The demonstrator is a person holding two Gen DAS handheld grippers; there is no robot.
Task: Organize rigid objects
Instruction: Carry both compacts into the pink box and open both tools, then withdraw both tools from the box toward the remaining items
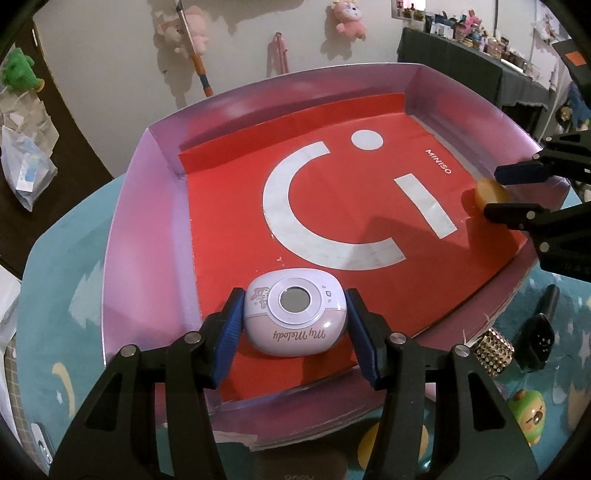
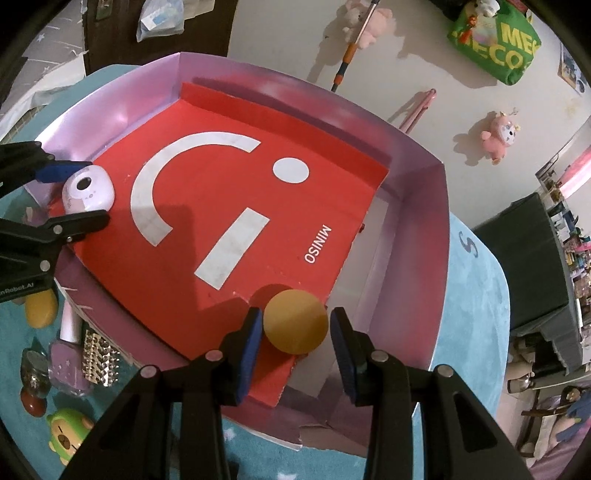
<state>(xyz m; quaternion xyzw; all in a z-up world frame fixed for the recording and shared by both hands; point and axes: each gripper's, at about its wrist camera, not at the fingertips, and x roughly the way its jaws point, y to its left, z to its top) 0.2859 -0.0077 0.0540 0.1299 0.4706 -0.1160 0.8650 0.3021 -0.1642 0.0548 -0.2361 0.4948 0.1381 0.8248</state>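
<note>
1. The lilac case (image 1: 295,317), rounded and printed "My Melody", is seen lying flat at the near edge of the red liner (image 1: 332,221), its round window facing up and its longer side running across, from one pad to the other.
2. It is grasped by the left gripper (image 1: 295,332): the blue pads are pressed on its two ends, the jaws part open.
3. In the right wrist view, a yellow disc (image 2: 295,321) is seen flat side up on the liner's near corner, between the pads of the right gripper (image 2: 295,332); the left pad is touching its edge, while contact at the right pad cannot be told, so neither can a grip.
4. Both things are inside the pink tray (image 1: 147,221), whose low walls are raised around the liner marked "MINISO".
5. The tray is carried by a teal-covered counter (image 1: 66,277); beside it a studded box (image 1: 493,349), a green figurine (image 1: 532,419) and a black watch (image 1: 537,339) are laid.
6. Beyond, plush toys (image 1: 347,18) are scattered on a pale floor (image 1: 110,55).
</note>
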